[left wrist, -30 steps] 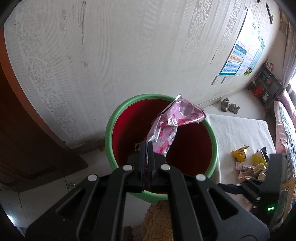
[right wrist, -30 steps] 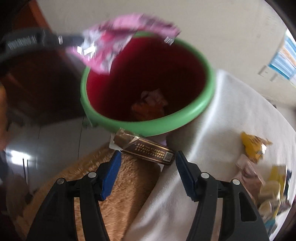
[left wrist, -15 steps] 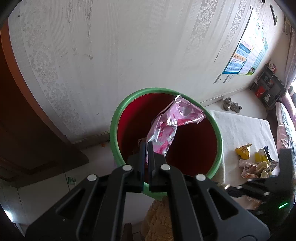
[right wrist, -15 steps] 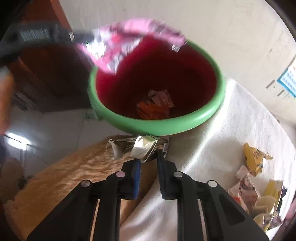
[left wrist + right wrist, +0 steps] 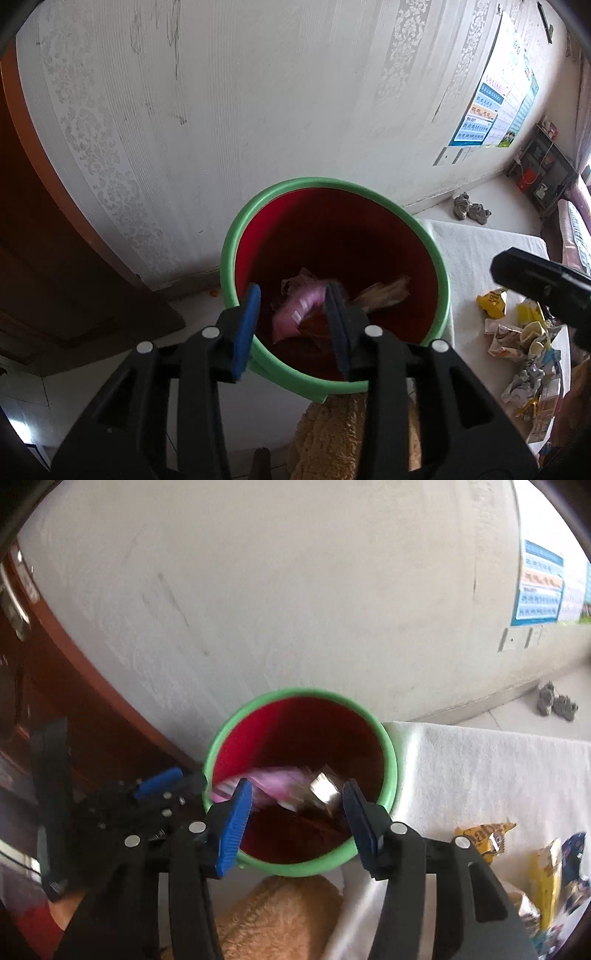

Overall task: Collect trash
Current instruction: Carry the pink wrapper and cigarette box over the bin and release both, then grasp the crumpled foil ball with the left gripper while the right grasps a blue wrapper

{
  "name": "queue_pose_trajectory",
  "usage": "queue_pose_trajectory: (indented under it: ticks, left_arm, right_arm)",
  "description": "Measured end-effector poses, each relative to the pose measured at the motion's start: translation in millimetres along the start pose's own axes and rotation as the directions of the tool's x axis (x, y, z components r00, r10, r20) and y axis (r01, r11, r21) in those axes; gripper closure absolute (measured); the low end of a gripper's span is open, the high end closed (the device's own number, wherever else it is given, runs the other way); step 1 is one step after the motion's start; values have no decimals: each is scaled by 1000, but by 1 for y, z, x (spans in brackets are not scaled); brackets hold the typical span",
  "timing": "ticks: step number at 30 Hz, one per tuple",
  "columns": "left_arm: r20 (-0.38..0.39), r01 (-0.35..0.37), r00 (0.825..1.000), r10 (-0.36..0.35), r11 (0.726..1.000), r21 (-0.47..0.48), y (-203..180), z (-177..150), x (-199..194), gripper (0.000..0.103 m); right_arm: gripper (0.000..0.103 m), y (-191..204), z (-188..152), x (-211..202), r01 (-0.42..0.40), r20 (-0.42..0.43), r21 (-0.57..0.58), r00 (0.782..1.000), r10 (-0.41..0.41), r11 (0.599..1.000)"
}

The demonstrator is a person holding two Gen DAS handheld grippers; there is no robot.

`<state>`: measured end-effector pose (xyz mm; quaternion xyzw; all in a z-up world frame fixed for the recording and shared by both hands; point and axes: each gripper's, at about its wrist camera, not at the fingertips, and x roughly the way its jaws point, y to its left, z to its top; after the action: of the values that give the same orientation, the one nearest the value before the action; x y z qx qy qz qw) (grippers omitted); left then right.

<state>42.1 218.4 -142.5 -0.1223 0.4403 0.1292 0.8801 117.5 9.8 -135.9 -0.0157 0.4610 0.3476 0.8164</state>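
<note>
Patterned white wall (image 5: 258, 110), poster (image 5: 495, 107) on it, grey shoes (image 5: 471, 211) below, brown door (image 5: 44, 236)

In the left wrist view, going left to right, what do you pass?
Brown wooden door → green-rimmed red bucket → white cloth-covered table → yellow snack wrapper → pile of crumpled wrappers.

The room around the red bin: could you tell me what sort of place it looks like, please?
Probably a lived-in room of a home: patterned wallpaper, a pair of shoes on the floor by the wall, and a cloth-covered table strewn with snack wrappers.
</note>
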Motion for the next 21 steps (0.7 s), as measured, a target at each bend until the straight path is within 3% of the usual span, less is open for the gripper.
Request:
queue_pose_trajectory:
  ticks: [7, 11, 14, 16, 21]
  left_arm:
    - [3, 20, 1000, -20, 997, 77, -27, -5, -8, 68]
    - [0, 73, 997, -73, 990, 121, -54, -6, -13, 68]
    - [-12, 117, 993, -116, 981, 154, -79, -12, -16, 66]
    - [-26, 147, 989, -145, 975, 169, -95, -17, -17, 64]
    - [-72, 212, 977, -201, 950, 228, -132, -37, -23, 60]
  right_arm:
    - [50, -28, -30, -53, 38, 73, 109, 996, -46, 993]
    - [44, -60, -61, -86, 120, 89, 182, 986, -138, 976]
    - [40, -92, -86, -104, 237, 69, 225, 964, -258, 945]
    - [40, -114, -103, -115, 327, 42, 238, 937, -346, 915]
    - [38, -166, -140, -121, 442, -69, 274, 895, -441, 854]
